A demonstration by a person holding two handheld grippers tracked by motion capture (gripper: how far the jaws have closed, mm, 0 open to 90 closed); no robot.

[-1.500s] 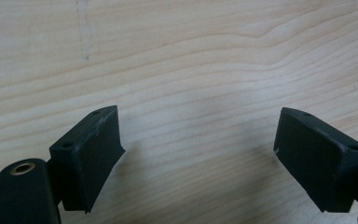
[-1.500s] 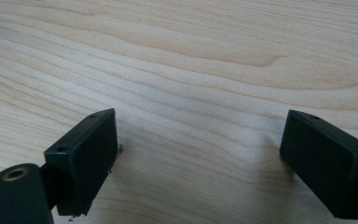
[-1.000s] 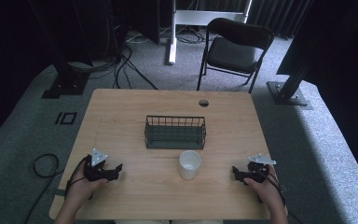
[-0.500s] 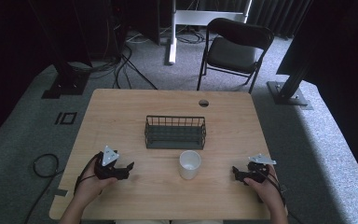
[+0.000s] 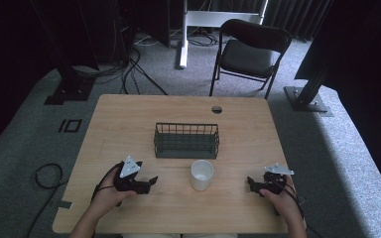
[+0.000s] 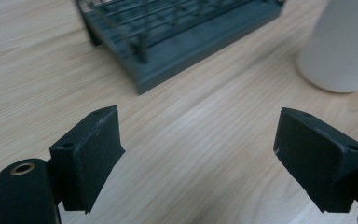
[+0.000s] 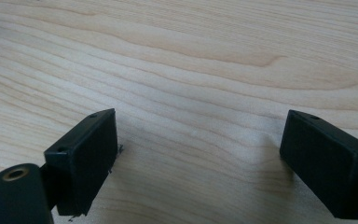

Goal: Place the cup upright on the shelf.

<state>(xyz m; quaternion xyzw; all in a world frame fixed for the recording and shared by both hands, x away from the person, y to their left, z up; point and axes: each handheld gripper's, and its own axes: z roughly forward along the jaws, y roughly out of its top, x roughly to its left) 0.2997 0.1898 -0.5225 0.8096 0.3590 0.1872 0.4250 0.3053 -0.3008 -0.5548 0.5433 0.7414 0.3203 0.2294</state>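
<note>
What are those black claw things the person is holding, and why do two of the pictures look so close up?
Those are grippers, tools with two black jaws that pinch. A person holds one in each hand: the left gripper and the right gripper. One picture comes from a camera high above the wooden table. The two close-up pictures come from little cameras riding on each gripper, looking along its jaws. On the table stand a dark wire basket and a white cup. The left gripper's camera sees both of them ahead. Both grippers have their jaws wide apart and hold nothing right now.
</note>
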